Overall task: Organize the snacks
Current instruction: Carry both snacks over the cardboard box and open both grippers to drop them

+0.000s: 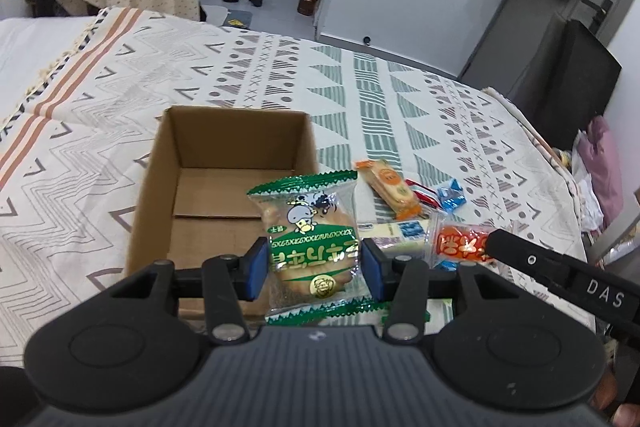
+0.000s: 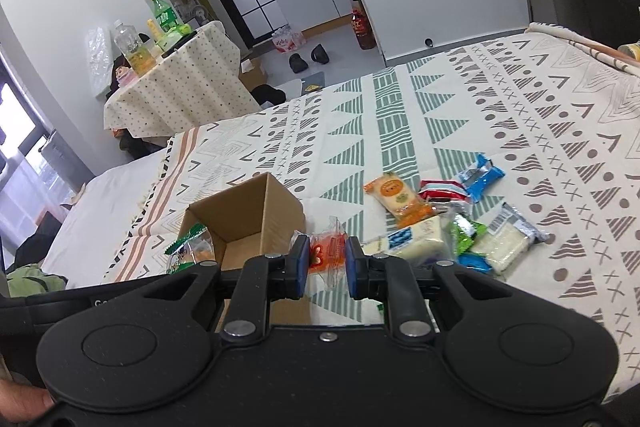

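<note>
You've got a snack in each hand now. Your left gripper (image 1: pixel 314 269) has its jaws closed across the middle of the green-edged biscuit packet (image 1: pixel 310 239), pinching it by the sides so it stands upright and the sealed ends hang free, and it sits right over the near right corner of the cardboard box (image 1: pixel 236 147), which looks like the drop spot. Your right gripper (image 2: pixel 326 265) has its jaws drawn narrow on the small orange-and-clear packet (image 2: pixel 330 251), gripped edge-on, a sensible hold for something that thin and crinkly; it hangs just beside the box's right wall, over the patterned bedspread (image 2: pixel 520 115). The box itself is open at the top and looks empty inside, so my read is that sorting is only starting. The rest of the pile waits on the bed to the right: an orange cracker pack (image 2: pixel 400 201), a blue wrapper (image 2: pixel 482 173), a pale bar (image 2: pixel 416 241). They lie close together, within easy reach for the next picks.
</note>
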`<state>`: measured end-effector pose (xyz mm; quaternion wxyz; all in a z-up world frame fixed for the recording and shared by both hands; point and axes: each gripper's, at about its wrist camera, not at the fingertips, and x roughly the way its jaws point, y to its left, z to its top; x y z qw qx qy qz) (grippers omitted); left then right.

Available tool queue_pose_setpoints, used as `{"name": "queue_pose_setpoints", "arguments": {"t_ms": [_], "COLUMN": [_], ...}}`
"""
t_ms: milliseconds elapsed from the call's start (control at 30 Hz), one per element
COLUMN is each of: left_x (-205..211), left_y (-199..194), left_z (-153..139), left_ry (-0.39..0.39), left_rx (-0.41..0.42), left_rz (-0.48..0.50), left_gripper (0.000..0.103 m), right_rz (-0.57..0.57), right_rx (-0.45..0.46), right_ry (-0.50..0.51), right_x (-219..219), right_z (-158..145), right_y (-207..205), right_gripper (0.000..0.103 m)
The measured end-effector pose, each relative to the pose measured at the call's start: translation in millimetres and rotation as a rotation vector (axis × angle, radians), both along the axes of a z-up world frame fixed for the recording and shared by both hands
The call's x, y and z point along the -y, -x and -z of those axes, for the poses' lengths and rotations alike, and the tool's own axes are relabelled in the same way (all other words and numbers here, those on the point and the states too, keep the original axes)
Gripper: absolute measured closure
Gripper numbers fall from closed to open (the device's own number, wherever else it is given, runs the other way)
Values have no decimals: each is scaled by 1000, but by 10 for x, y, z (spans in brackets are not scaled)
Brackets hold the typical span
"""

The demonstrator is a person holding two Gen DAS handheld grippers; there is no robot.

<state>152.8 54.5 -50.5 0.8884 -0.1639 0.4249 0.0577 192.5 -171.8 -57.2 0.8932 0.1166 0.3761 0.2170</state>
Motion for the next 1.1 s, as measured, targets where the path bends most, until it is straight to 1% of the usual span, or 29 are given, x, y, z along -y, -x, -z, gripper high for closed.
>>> {"name": "queue_pose_setpoints", "arguments": {"t_ms": [133,433,567,733,833,867,900,933,1000,1067,1100], "left_x": [-192,-475,-601,-726,-785,-809,-835,-851,-845,-843,-835], "left_y": [-22,-61,-95,-110,-123,-122,-120,-112,-95,-89,-87], "left_z": [103,289,423,505,540,552,558,550,509,467,444], "left_ry": [47,80,101,104,84,81,79,62,-6,-10,-8], "left_rx": [-20,-45,-80,-102,-127,-134,-138,-138,-141,-142,-143], "left_rz": [-34,-78,-112,-150,-181,-193,-206,-224,-268,-268,-260], "left_gripper": [55,55,55,55,55,55,55,55,55,51,50], "right_rz": [-19,-83,-98,-112,-129,-140,-153,-155,-157,-160,-160], "right_rx": [-10,-30,-44,-76,-90,-91,-94,-99,-105,-100,-99], "right_ry": [10,18,22,17,5,-1,-8,-13,-27,-34,-36], "right_x": [-169,-589,-736,-837,-897,-915,-934,-943,-935,-905,-889], "right_z": [21,100,163,244,258,260,258,254,241,217,200], "right_y": [-41,-112,-167,-194,-190,-185,-177,-170,-154,-123,-111], "right_gripper": [84,84,84,84,84,83,79,77,68,58,56]}}
